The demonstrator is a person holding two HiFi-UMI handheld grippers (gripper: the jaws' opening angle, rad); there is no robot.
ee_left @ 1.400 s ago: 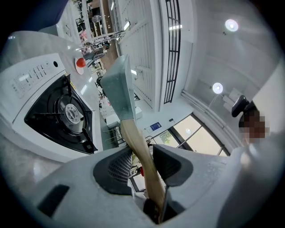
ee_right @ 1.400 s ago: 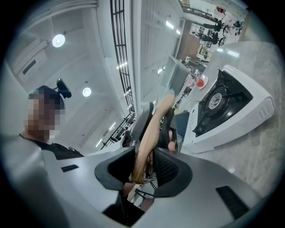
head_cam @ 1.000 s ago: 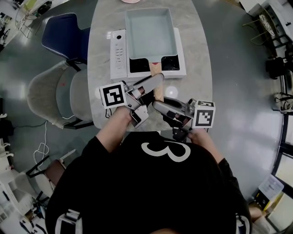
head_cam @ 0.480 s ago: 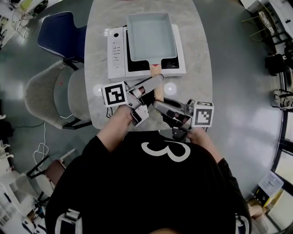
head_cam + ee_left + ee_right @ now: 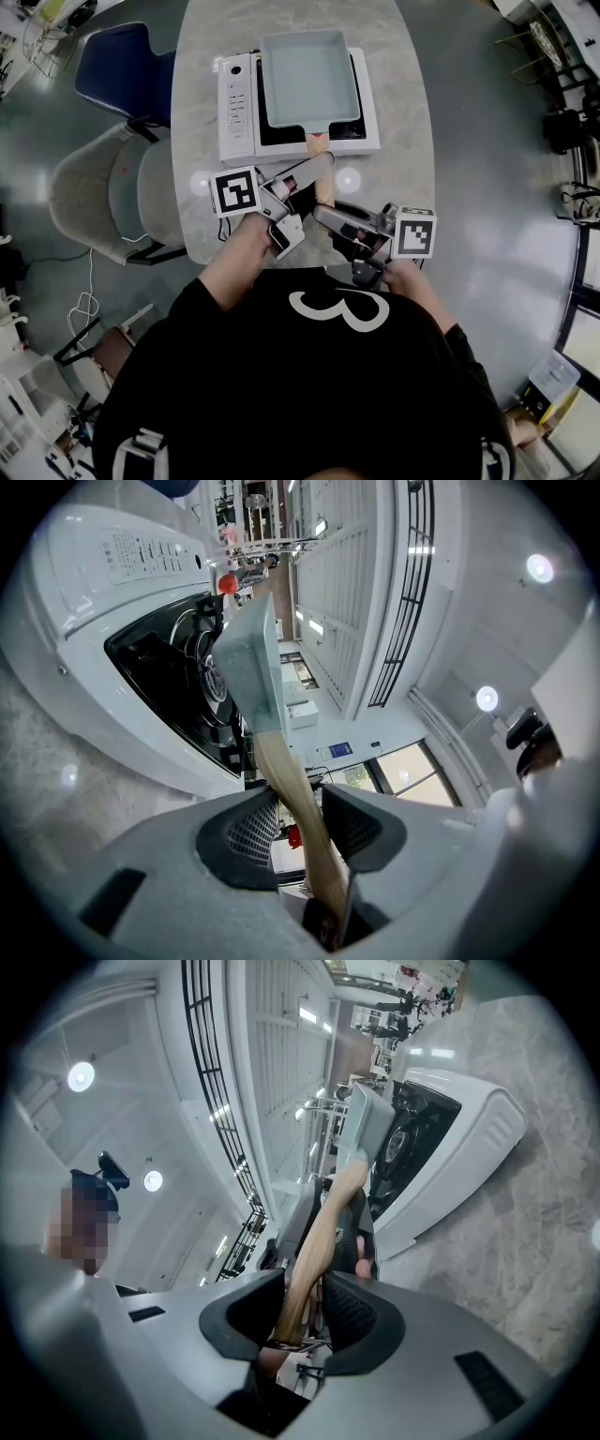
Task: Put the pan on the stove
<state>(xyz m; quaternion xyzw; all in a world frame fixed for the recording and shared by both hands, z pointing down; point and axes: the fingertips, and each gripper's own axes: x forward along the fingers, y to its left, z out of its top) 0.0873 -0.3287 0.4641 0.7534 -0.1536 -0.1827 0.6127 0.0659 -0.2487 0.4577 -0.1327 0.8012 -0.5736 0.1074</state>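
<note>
Pan (image 5: 309,77) sits on stove (image 5: 238,111) — left gripper (image 5: 295,822) and right gripper (image 5: 305,1307) clamp its handle (image 5: 323,187).

We see a matt pale-grey pan (image 5: 309,75) with a smooth wooden handle (image 5: 281,771), a glossy white plastic stove (image 5: 236,108) and a polished stone-look table (image 5: 403,112).

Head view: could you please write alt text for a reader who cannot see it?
Seen from above, a person's left tool and right tool both grip the wooden handle of a square pale pan, which lies over a white stove on a marble table.
</note>
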